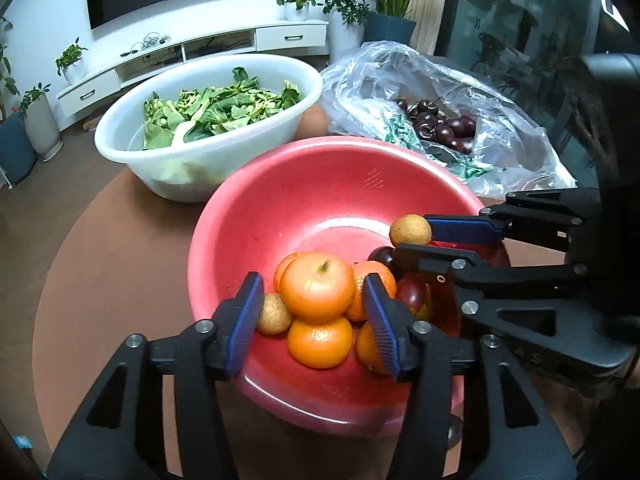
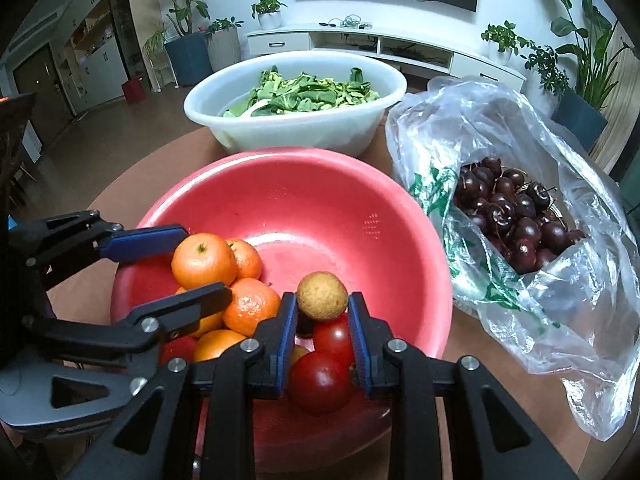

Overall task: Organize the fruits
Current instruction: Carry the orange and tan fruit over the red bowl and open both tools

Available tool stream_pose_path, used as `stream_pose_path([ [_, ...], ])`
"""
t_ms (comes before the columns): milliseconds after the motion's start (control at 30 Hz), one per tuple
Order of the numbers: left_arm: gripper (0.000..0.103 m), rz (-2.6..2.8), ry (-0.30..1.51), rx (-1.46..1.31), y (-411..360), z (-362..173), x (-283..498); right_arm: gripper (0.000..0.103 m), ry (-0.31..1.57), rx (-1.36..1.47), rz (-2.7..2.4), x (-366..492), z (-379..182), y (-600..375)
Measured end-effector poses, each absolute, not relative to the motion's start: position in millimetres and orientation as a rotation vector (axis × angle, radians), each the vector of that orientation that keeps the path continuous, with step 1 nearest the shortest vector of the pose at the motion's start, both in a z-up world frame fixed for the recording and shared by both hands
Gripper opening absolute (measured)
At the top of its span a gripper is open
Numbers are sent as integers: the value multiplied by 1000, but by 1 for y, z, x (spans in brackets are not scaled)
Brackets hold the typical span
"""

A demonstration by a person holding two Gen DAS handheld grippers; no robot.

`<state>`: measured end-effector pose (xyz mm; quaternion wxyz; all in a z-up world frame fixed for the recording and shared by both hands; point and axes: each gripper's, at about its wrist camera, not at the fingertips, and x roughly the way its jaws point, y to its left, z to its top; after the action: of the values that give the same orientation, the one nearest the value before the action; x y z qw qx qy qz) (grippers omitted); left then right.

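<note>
A red bowl [image 2: 320, 200] sits on the round brown tabletop [image 1: 120, 240] and holds a heap of fruit: several oranges [image 1: 320, 342], two small tan round fruits and some dark red ones.

The left tongs [image 1: 314, 300] stand wide apart on either side of the topmost orange [image 1: 317, 288]; their blue pads [image 1: 246, 320] lie just beside it, and contact cannot be told for sure. One tan fruit [image 1: 274, 314] rests against the left pad's outer side.

The right tongs [image 2: 322, 312] are narrowed around the other tan fruit [image 2: 322, 296], which sits at their tips above the bowl, with a pad on each side of it. Below it, between the fingers, lie two red fruits [image 2: 320, 380].

Behind the red bowl stands a white basin [image 2: 296, 120] filled with green leaves [image 2: 308, 92]. To the right of the bowl, a clear plastic bag [image 2: 540, 240] lies open on the tabletop with dark cherries [image 2: 512, 216] inside.
</note>
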<state>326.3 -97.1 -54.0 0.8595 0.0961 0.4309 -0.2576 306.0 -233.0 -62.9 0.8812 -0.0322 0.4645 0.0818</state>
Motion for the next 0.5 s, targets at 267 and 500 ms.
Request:
stream_pose_path([
  [267, 71, -531, 872, 172, -88, -41, 310, 39, 944, -69, 156, 299, -57, -236],
  [500, 83, -514, 813, 131, -73, -20, 282, 47, 899, -57, 159, 285, -43, -231],
])
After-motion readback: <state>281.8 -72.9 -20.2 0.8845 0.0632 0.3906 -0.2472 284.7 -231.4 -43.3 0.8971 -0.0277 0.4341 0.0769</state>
